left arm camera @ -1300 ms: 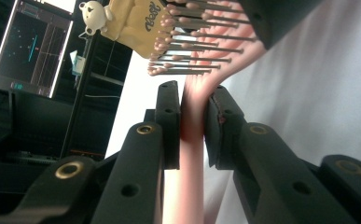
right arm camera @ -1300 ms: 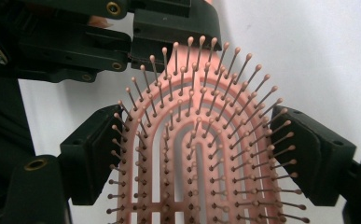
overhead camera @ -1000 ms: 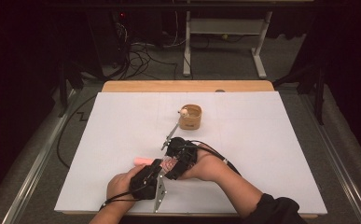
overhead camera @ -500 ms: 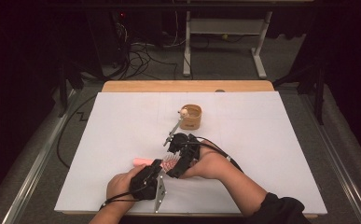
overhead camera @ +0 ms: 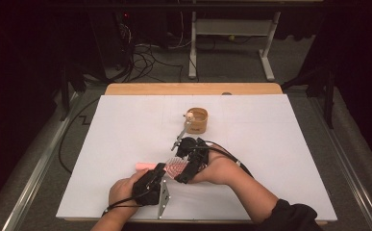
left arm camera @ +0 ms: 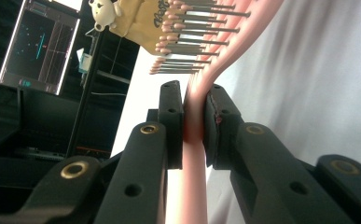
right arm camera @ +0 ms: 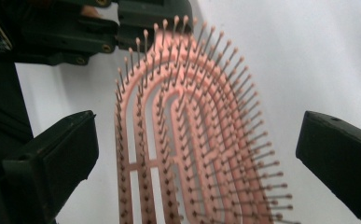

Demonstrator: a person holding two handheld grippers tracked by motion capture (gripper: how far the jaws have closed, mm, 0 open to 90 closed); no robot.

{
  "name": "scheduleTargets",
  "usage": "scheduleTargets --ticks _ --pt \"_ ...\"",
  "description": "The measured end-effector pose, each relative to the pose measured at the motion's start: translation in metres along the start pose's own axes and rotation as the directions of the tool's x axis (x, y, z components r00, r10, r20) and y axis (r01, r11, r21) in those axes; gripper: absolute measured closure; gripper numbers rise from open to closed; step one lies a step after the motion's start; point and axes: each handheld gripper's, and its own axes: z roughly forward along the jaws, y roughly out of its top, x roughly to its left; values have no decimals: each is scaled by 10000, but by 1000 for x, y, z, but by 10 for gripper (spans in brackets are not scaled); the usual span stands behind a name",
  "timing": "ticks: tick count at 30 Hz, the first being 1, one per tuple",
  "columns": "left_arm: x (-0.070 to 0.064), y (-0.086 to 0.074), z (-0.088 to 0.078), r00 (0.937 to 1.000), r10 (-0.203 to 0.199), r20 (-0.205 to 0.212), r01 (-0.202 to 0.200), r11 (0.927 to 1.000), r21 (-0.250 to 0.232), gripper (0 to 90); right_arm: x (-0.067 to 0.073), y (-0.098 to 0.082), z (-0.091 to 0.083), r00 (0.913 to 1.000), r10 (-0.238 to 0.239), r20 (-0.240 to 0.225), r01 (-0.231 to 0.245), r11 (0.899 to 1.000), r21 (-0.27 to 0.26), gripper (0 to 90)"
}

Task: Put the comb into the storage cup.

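A pink hairbrush (overhead camera: pixel 174 168) with metal pins lies low over the white table (overhead camera: pixel 279 144). My left gripper (overhead camera: pixel 160 170) is shut on its narrow neck, and both pads press the pink plastic (left arm camera: pixel 194 126). My right gripper (overhead camera: pixel 180 169) stands open, and its jaws have just been opening. The brush head (right arm camera: pixel 187 121) sits between those wide jaws without touching either of them. In the right gripper view the pins point toward the camera.
A small wooden cup (overhead camera: pixel 199 121) stands farther back at mid-table, with a white toy bear (overhead camera: pixel 190 115) on its rim and a metal tool (overhead camera: pixel 180 134) leaning against it. Cables and a desk frame (overhead camera: pixel 231 29) lie on the floor beyond the table.
The right hand has shifted a little beside the brush head. The left hand and the brush have kept still.
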Motion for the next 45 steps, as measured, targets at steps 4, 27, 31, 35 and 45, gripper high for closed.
scheduleTargets --ticks 4,27,31,35,45 --pt "0 -1 0 10000 -43 -14 43 10000 6 798 0 -3 -2 10000 -26 -20 26 10000 13 0" --pt "4 -6 0 9997 -186 -164 189 9996 186 798 -4 -23 -19 9997 9 246 -4 9998 -205 0" --pt "5 -6 0 9996 -217 -187 221 9995 221 798 -4 -28 -25 9992 -22 411 33 9996 -266 0" --pt "6 -7 0 9993 -268 -245 274 9993 264 799 -6 -35 -31 9985 67 540 -45 9992 -406 0" --pt "10 -8 -2 9975 -593 -394 602 9979 227 799 -11 -56 -40 9961 290 838 -253 9987 -452 0"
